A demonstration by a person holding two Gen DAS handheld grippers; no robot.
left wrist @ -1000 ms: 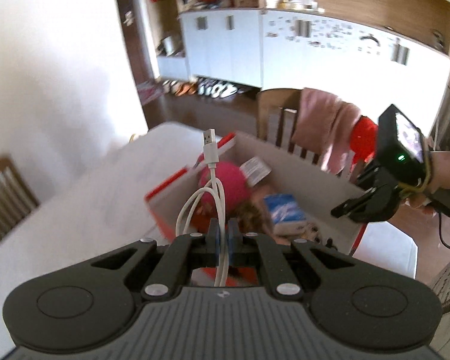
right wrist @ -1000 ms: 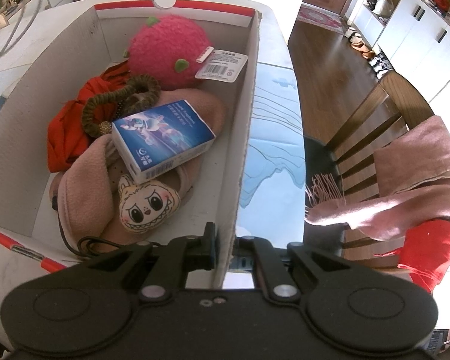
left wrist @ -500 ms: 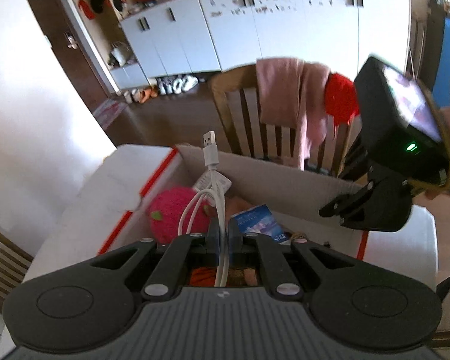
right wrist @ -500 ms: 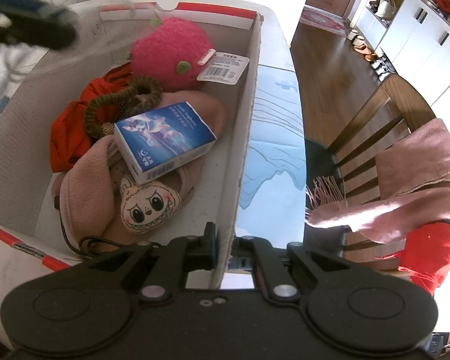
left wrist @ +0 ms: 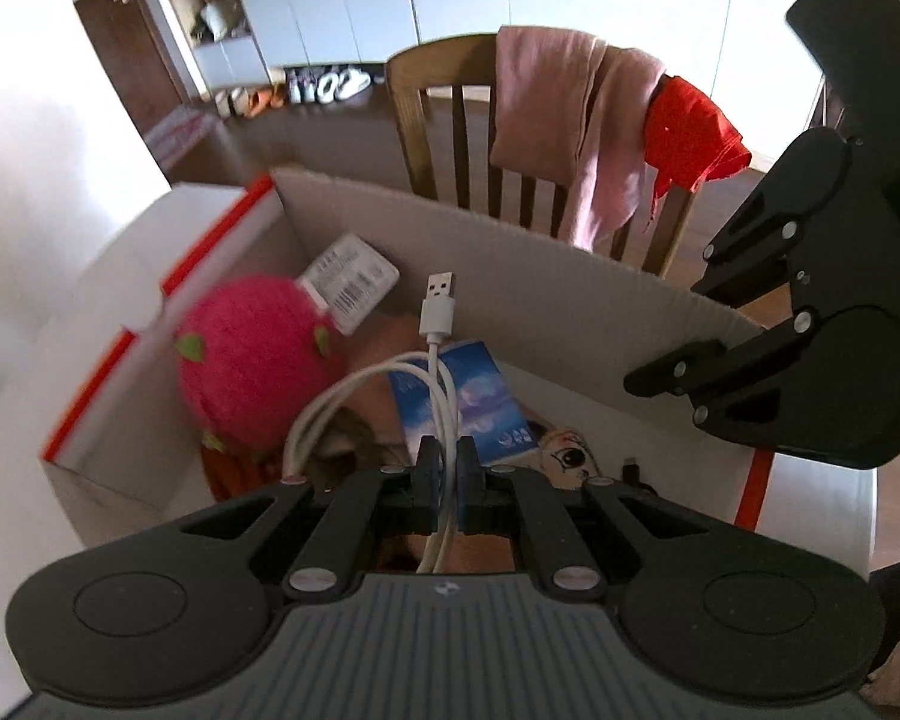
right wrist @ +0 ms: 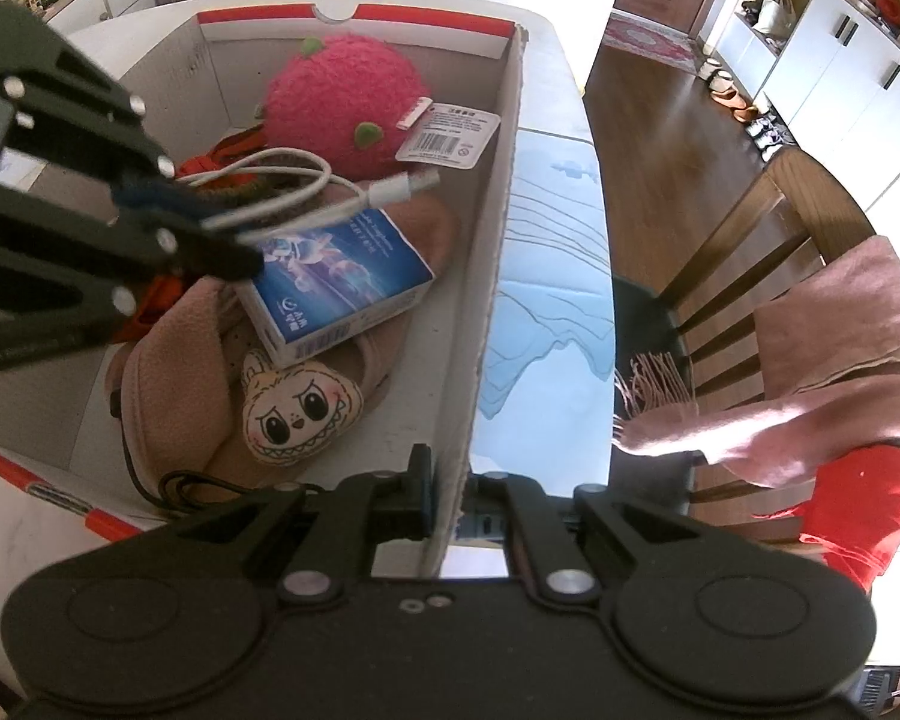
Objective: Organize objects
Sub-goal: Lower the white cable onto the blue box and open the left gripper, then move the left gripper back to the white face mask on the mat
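My left gripper [left wrist: 448,468] is shut on a coiled white USB cable [left wrist: 435,372] and holds it above the open cardboard box [left wrist: 510,252]. In the right wrist view the left gripper [right wrist: 210,228] and the cable [right wrist: 306,192] hang over the box contents. The box [right wrist: 498,240] holds a pink plush fruit [right wrist: 342,102], a blue carton [right wrist: 336,282], a cartoon-face pouch [right wrist: 300,414], tan and red cloth. My right gripper [right wrist: 447,498] is shut on the box's near wall; it also shows in the left wrist view [left wrist: 678,372].
A wooden chair [left wrist: 444,138] with a pink scarf [left wrist: 570,126] and a red cloth [left wrist: 690,132] stands beyond the box. The box rests on a white table [right wrist: 546,276]. White cabinets [left wrist: 510,0] line the far wall.
My left gripper has carried the cable forward over the box and lower, so it now hangs above the blue carton. The right gripper has kept its hold on the box wall.
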